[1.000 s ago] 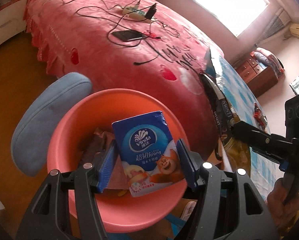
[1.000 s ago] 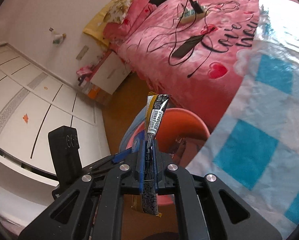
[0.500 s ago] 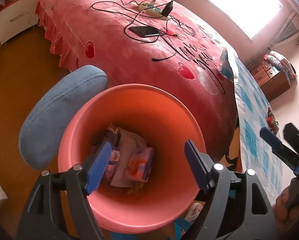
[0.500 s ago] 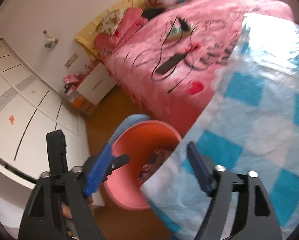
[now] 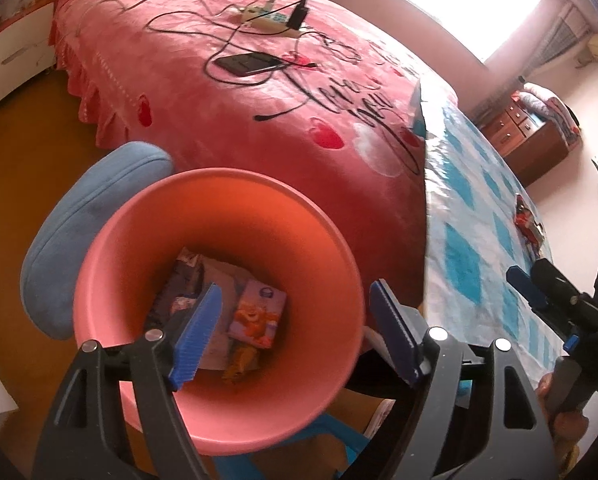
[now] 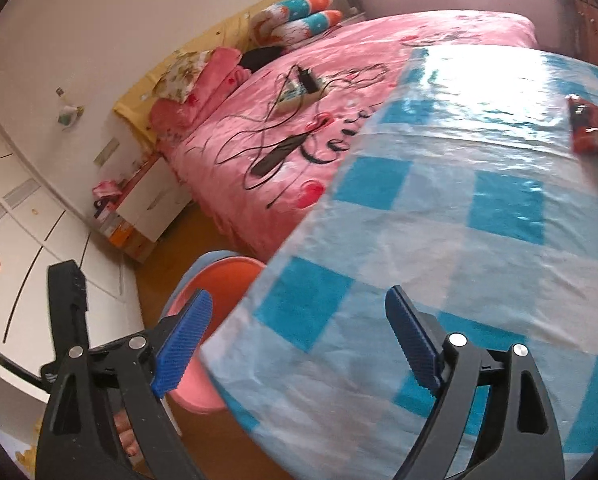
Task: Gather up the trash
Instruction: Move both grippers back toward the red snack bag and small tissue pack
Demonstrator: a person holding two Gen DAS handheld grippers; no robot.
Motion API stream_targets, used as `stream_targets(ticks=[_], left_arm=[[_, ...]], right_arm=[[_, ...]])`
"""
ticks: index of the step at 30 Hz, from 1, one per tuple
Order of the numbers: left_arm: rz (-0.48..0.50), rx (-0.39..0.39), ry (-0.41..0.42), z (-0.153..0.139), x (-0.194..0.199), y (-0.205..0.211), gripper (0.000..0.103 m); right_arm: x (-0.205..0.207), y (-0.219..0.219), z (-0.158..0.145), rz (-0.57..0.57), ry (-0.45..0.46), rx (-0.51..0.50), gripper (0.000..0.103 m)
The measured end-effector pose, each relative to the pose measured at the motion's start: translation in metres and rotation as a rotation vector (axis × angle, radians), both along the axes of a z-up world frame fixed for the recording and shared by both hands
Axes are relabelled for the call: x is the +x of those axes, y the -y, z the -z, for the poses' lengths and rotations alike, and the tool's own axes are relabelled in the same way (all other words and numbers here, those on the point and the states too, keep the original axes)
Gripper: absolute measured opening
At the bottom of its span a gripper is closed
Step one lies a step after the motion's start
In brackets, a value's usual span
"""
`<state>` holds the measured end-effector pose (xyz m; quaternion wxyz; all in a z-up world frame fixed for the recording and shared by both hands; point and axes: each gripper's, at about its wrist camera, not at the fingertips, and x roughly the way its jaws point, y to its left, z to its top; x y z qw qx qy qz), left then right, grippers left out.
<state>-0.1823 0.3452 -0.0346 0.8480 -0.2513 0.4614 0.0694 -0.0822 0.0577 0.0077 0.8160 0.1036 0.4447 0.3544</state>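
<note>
- Step in hand: between drops. The left tongs (image 5: 295, 336) hang spread and empty over the bin (image 5: 299, 216); a tissue pack (image 5: 257, 316) and wrappers lie at its bottom.
- The right tongs (image 6: 299, 340) are opening with nothing between them, over the checked surface (image 6: 439, 208).
- Next, by my reading: the red wrapper (image 6: 593, 130) at the surface's far side needs a reach, a pinch, then carrying to the bin.

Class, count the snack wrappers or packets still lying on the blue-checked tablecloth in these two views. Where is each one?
1. A red packet lies on the blue-checked tablecloth, near its far right side; it also shows in the left wrist view. More may lie outside the frames.
</note>
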Motion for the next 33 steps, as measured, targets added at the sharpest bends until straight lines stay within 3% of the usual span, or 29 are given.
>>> stream_targets(ticks=[17, 33], left_arm=[[0.123, 0.071, 0.039, -0.036, 0.027, 0.071, 0.077], [0.229, 0.127, 0.042, -0.053, 0.055, 0.139, 0.077]], right_arm=[[0.0, 0.056, -0.014, 0.08, 0.111, 0.013, 0.093], [0.015, 0.118, -0.021, 0.17, 0.144, 0.025, 0.093]])
